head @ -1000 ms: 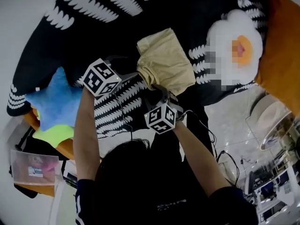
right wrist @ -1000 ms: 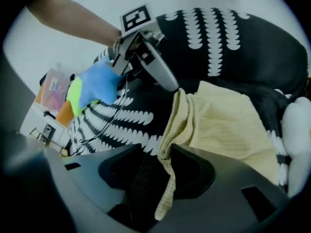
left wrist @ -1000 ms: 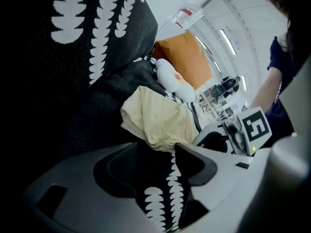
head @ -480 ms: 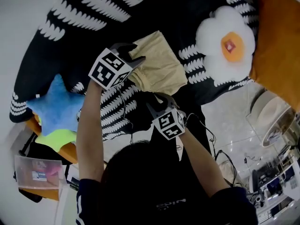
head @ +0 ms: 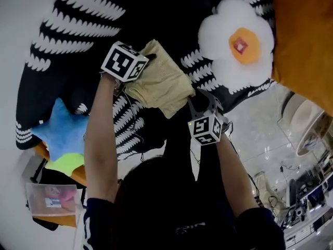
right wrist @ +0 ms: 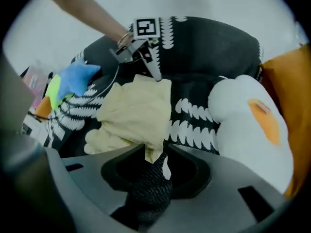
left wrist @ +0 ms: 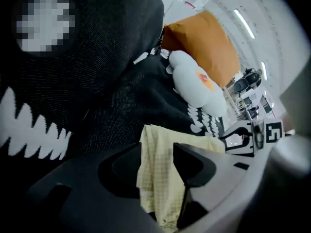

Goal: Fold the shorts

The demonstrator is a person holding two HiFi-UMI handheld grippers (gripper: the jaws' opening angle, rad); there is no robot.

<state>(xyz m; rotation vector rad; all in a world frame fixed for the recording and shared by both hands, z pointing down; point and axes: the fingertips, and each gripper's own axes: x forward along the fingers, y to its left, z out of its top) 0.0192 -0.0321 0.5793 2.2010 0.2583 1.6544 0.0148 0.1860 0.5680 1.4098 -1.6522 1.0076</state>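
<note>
Right gripper (head: 202, 100) has swung from beneath the shorts (head: 161, 85) to their near-right corner, jaws just closing round its tip, not yet pinching; left gripper (head: 149, 57) clamps the far corner; shorts lie rumpled on the bedcover (head: 78, 30), folding seemingly barely begun.

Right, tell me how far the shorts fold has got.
Done: the shorts already lie as a compact, folded-over bundle on the blanket. In hand: the left hand-held gripper, jaws just closing, pinches one edge. The right hand-held gripper has been closing at the opposite corner, which just reaches between its jaws, not gripped. Left: probably one more fold and smoothing.
</note>
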